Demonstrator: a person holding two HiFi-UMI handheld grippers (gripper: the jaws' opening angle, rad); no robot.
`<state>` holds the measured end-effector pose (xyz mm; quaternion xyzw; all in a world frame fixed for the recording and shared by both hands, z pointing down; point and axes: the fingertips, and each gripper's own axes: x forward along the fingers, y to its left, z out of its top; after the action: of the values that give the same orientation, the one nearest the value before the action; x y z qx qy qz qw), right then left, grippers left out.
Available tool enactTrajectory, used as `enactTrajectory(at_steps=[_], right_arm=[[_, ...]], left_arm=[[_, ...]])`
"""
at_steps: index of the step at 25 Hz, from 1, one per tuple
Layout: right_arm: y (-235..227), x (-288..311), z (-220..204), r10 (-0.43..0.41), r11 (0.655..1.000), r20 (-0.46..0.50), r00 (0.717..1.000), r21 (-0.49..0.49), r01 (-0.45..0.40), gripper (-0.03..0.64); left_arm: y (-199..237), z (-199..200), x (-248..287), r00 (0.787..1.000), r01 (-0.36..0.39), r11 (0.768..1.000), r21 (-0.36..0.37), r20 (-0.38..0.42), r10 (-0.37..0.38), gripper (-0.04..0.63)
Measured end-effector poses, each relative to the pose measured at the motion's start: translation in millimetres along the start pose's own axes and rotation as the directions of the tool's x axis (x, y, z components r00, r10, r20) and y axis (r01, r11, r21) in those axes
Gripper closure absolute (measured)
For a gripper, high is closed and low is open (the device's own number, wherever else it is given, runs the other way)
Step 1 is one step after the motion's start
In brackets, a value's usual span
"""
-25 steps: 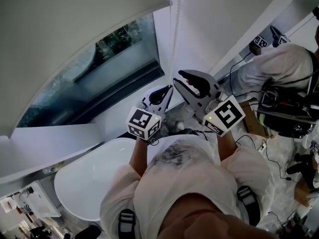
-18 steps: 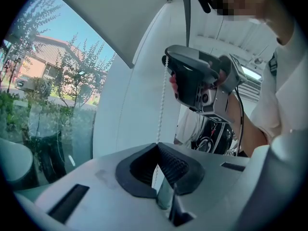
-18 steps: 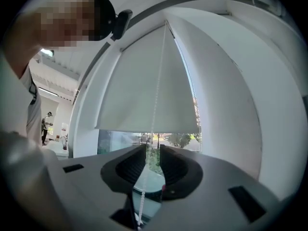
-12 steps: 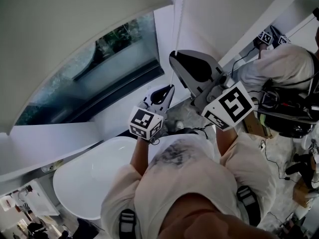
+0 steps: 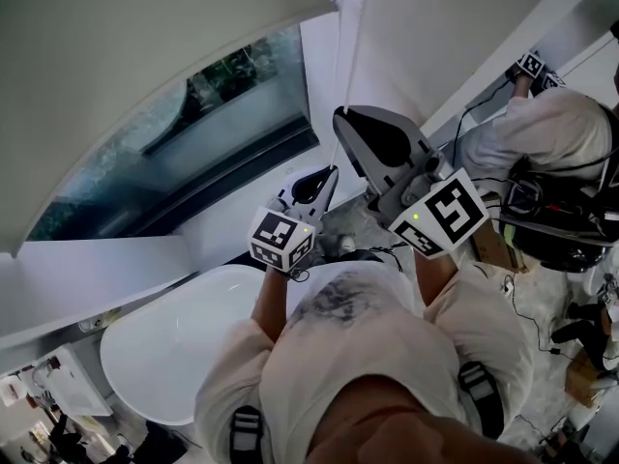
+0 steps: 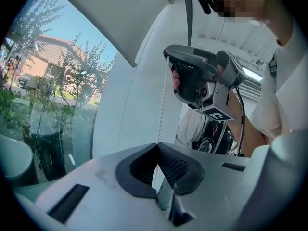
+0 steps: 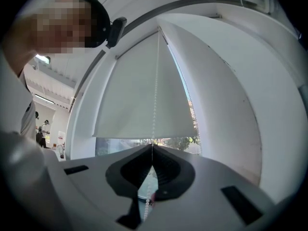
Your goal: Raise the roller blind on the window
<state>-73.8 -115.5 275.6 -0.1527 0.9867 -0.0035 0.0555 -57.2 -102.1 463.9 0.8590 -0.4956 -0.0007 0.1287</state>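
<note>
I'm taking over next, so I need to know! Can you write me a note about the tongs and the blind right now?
Left tongs: shut on the white beaded pull chain, lower down.
Right tongs: shut on the same chain, higher up.
Pale grey fabric roller blind: partly raised, with window glass showing below its bottom edge.
Left to do: probably keep pulling the chain until the blind is fully up.

Matt woven cloth roller blind [image 5: 145,56], smooth plastic bead chain [image 7: 155,95], glossy window glass [image 5: 198,129].
</note>
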Motion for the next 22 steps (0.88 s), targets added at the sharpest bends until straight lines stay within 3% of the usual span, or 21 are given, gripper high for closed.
enactTrajectory(at_steps=[22], right_arm=[[14.7,-7.3,-96.7,0.036,0.997,-0.145,0.989,0.066,-0.026,0.555]], left_arm=[[15.1,-98.5,0.3,0.993,-0.004,0.993,-0.116,-0.119,-0.010,0.589]])
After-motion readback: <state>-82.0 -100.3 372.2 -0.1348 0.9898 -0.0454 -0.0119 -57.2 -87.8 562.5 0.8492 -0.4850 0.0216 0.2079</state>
